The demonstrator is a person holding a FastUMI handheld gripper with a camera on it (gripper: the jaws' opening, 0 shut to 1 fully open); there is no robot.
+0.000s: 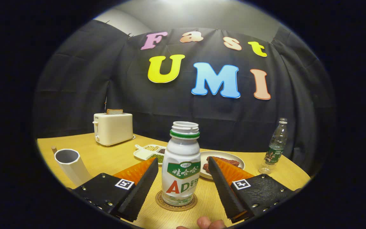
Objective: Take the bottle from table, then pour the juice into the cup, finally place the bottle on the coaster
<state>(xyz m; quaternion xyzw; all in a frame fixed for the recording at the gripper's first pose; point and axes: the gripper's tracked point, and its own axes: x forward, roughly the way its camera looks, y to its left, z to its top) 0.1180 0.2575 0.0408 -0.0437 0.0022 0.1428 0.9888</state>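
Wooden tabletop [106, 159] stretches ahead of the gripper [183, 173], whose two fingers stand spread wide, one on each side of a white bottle [181, 165], with a clear gap on both sides and neither finger touching it. At the very near side, fingertips of a person's hand [206, 223] peek in. Upright and uncapped, the bottle stands on a round coaster [176, 201] between the fingers. Off to the left stands a white cup [71, 165]. Beyond the fingers lie a plate of food [230, 157] and a divided dish of beans [149, 152]. Farther back, a cream toaster [113, 128] holds a slice of bread, and a clear water bottle [275, 146] stands at the right.
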